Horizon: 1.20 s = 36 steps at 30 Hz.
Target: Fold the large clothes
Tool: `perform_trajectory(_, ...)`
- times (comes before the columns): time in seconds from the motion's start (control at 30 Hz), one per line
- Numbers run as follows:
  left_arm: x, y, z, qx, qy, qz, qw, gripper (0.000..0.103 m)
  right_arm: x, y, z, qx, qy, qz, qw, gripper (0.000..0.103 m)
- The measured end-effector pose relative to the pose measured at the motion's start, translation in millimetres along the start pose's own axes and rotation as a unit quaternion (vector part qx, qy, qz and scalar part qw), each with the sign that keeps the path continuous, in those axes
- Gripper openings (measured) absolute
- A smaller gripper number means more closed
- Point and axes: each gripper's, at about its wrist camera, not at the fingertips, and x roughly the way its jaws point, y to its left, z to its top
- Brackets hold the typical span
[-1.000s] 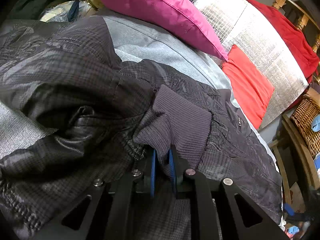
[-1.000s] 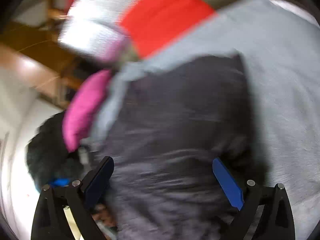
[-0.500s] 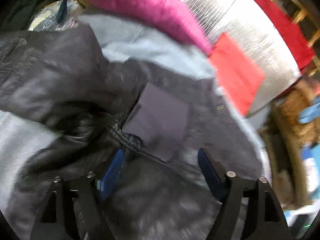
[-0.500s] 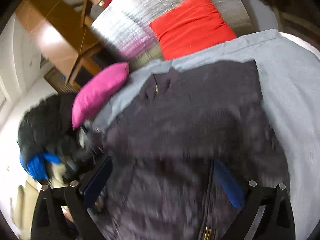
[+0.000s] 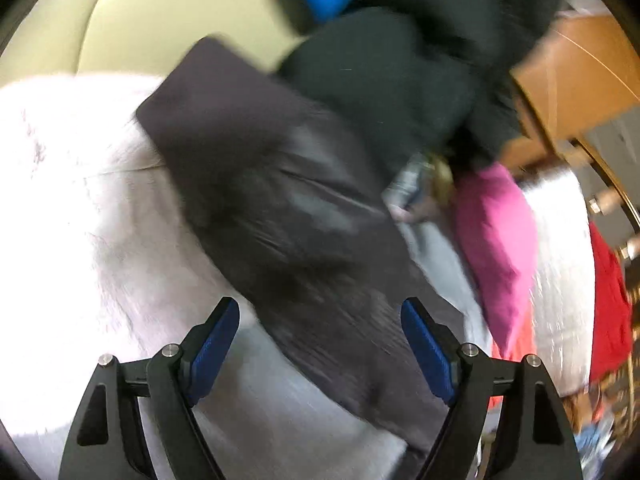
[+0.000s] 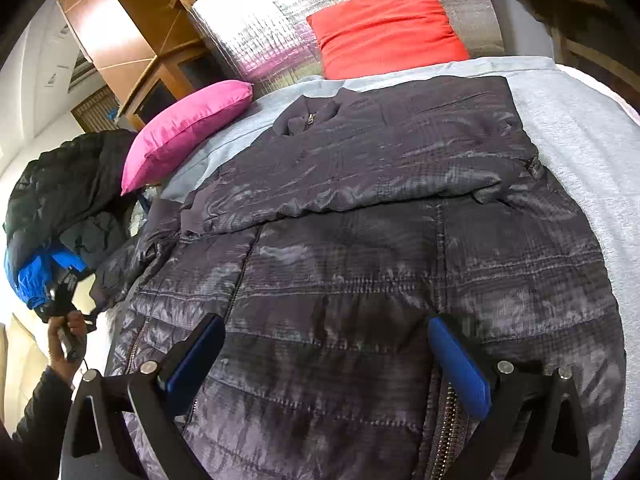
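Both tongs, left (image 5: 320, 344) opening and right (image 6: 326, 354) spread, hung empty over the jacket (image 6: 360, 240) on the bed (image 6: 580, 140); its folded sleeve (image 6: 360, 184) might slide loose.

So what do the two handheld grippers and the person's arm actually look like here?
Both the left gripper and the right gripper have matte black angular frames with triangular cut-outs, round silver bolts at the joints, and flat blue pads lining the inner faces of the fingers. At the right wrist view's lower left, a hand shows, wearing a dark quilted sleeve.
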Motion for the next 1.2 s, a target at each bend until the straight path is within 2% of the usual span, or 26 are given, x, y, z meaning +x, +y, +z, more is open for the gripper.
perform_trajectory(0.07, 12, 3, 3, 0.002, 0.004, -0.005, 1.0, 0.078, 1, -1, -1, 0.0, 0.0, -0.004, 1.0, 0.103)
perform_trajectory(0.13, 20, 6, 7, 0.002, -0.003, 0.005, 1.0, 0.077, 3, 1, -1, -0.005, 0.001, -0.009, 1.0, 0.103)
perform_trajectory(0.23, 27, 15, 17, -0.02, -0.019, 0.023, 0.9994, 0.061, 4, 3, 0, -0.006, 0.001, -0.013, 1.0, 0.103)
perform_trajectory(0.27, 28, 15, 19, -0.018, -0.018, 0.04, 0.9989, 0.047, 5, 2, 1, -0.006, 0.001, -0.012, 1.0, 0.103)
perform_trajectory(0.3, 30, 15, 23, -0.014, -0.016, 0.063, 0.9978, 0.012, 5, 2, 1, -0.005, 0.0, -0.012, 1.0, 0.103)
perform_trajectory(0.33, 32, 15, 25, -0.011, -0.006, 0.072, 0.9973, 0.006, 5, 2, 0, -0.004, -0.001, -0.011, 1.0, 0.103)
perform_trajectory(0.37, 33, 14, 26, -0.013, -0.001, 0.07, 0.9974, 0.006, 5, 1, 0, -0.004, -0.002, -0.01, 1.0, 0.103)
perform_trajectory(0.43, 26, 1, 26, 0.015, -0.011, 0.091, 0.9957, 0.005, 4, 0, 0, -0.001, -0.004, -0.006, 1.0, 0.103)
perform_trajectory(0.5, 7, -29, 19, 0.075, -0.04, 0.102, 0.9911, 0.004, 2, -1, -1, 0.002, -0.007, -0.002, 1.0, 0.103)
perform_trajectory(0.57, -13, -73, 6, 0.145, -0.072, 0.096, 0.9822, 0.004, 1, -3, -1, 0.007, -0.009, 0.003, 1.0, 0.103)
perform_trajectory(0.63, -35, -122, -14, 0.216, -0.103, 0.076, 0.9679, 0.004, 0, -4, -1, 0.01, -0.012, 0.008, 1.0, 0.103)
perform_trajectory(0.67, -44, -149, -28, 0.253, -0.117, 0.064, 0.9581, 0.004, -1, -5, -1, 0.013, -0.015, 0.011, 1.0, 0.103)
perform_trajectory(0.73, -56, -201, -58, 0.32, -0.133, 0.036, 0.9373, 0.004, -3, -8, -2, 0.021, -0.02, 0.02, 0.999, 0.103)
perform_trajectory(0.8, -64, -250, -96, 0.382, -0.143, 0.004, 0.913, 0.004, -6, -12, -2, 0.031, -0.025, 0.027, 0.999, 0.103)
perform_trajectory(0.83, -62, -274, -115, 0.402, -0.144, -0.012, 0.9041, 0.004, -7, -14, -2, 0.036, -0.028, 0.029, 0.999, 0.103)
perform_trajectory(0.93, -58, -335, -179, 0.461, -0.123, -0.063, 0.8766, 0.004, -11, -20, -2, 0.05, -0.039, 0.041, 0.997, 0.103)
perform_trajectory(1.0, -50, -368, -227, 0.502, -0.103, -0.091, 0.8536, 0.004, -14, -23, -2, 0.059, -0.046, 0.049, 0.996, 0.103)
perform_trajectory(1.03, -42, -382, -258, 0.526, -0.082, -0.105, 0.84, 0.004, -15, -25, -2, 0.063, -0.05, 0.056, 0.995, 0.103)
perform_trajectory(1.07, -36, -389, -279, 0.538, -0.067, -0.11, 0.8329, 0.007, -16, -27, -3, 0.067, -0.052, 0.061, 0.995, 0.103)
perform_trajectory(1.1, -21, -397, -311, 0.553, -0.036, -0.114, 0.8245, 0.008, -16, -29, -4, 0.071, -0.054, 0.067, 0.994, 0.103)
perform_trajectory(1.13, -11, -399, -326, 0.561, -0.014, -0.115, 0.8195, 0.014, -16, -31, -4, 0.075, -0.056, 0.072, 0.993, 0.103)
perform_trajectory(1.2, 24, -394, -376, 0.596, 0.068, -0.102, 0.7938, 0.055, -18, -34, -5, 0.082, -0.06, 0.084, 0.991, 0.103)
